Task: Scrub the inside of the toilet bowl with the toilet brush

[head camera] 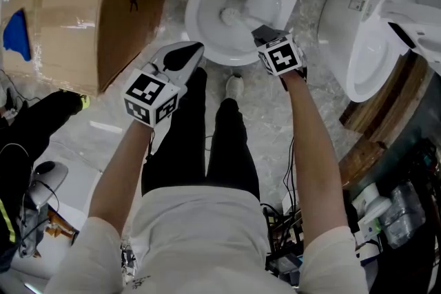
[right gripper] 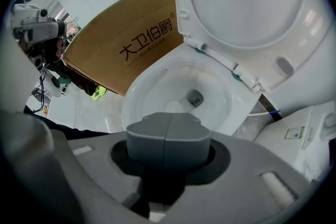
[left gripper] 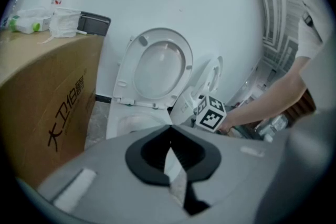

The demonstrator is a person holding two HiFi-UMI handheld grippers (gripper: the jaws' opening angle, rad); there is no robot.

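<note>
Right gripper (head camera: 262,34), arm outstretched, pinches the handle of the one white toilet brush (head camera: 238,16). One brown cardboard box (head camera: 69,17) stands left of two white ceramic toilets. The brush head sits inside the nearer toilet bowl (head camera: 196,17), while the left gripper (head camera: 191,51), pressed together and empty, hovers beside its rim.

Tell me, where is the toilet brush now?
In the head view, the toilet brush is inside the toilet bowl, its handle held by the right tongs.

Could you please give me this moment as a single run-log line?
right gripper: shut on toilet brush, head inside toilet bowl | left gripper: shut, empty, beside bowl
</note>
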